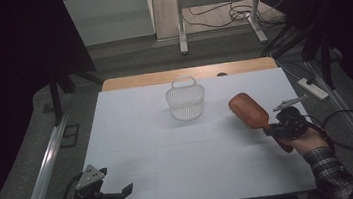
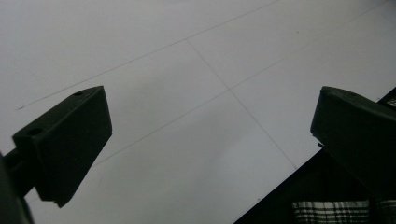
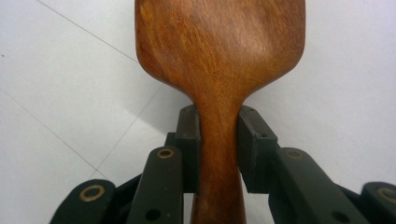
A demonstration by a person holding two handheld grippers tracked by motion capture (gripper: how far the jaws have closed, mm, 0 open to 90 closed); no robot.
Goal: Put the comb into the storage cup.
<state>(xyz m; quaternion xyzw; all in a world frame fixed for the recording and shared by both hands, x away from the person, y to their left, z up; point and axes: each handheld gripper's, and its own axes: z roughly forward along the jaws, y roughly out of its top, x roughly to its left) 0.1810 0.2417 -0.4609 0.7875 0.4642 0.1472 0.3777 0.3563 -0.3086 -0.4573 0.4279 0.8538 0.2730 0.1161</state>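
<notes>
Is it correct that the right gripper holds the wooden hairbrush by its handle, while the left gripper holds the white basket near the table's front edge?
Not quite. The left gripper holds nothing: the left gripper view shows its jaws wide apart over the bare table. The white basket stands alone toward the far side in the high view. The right gripper does clamp the wooden hairbrush by its handle.

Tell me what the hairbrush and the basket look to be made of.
Hairbrush: looks like wood, reddish-brown with visible grain and a smooth, slightly glossy finish, probably varnished. Basket: probably white plastic, judging by its thin perforated wall and moulded loop handle; too small in the high view to be sure.
</notes>
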